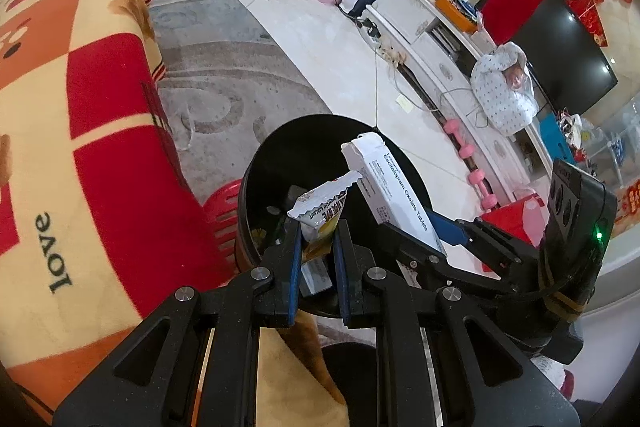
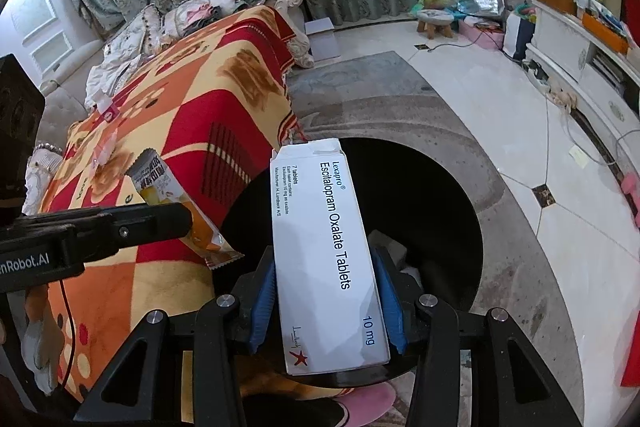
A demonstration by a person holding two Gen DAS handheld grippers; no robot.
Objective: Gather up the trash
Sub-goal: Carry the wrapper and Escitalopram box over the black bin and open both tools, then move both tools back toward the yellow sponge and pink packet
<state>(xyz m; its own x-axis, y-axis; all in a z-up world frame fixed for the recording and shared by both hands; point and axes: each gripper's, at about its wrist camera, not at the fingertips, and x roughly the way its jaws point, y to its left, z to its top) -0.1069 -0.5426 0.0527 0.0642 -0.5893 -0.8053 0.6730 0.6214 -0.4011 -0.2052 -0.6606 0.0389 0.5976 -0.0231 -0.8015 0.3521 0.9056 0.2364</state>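
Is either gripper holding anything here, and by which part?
Left gripper pinches a snack wrapper at its lower half. Right gripper clamps a white tablet box across its long side edges, low down, over the black bin.

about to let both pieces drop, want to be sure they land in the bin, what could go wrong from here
1. The snack wrapper sits in the left gripper near the black bin's near rim; released here, the light wrapper might flutter out onto the blanket.
2. The tablet box in the right gripper is long and tilted over the opening; it could catch the rim and tip out.
3. The two grippers hang close together and may knock each other.
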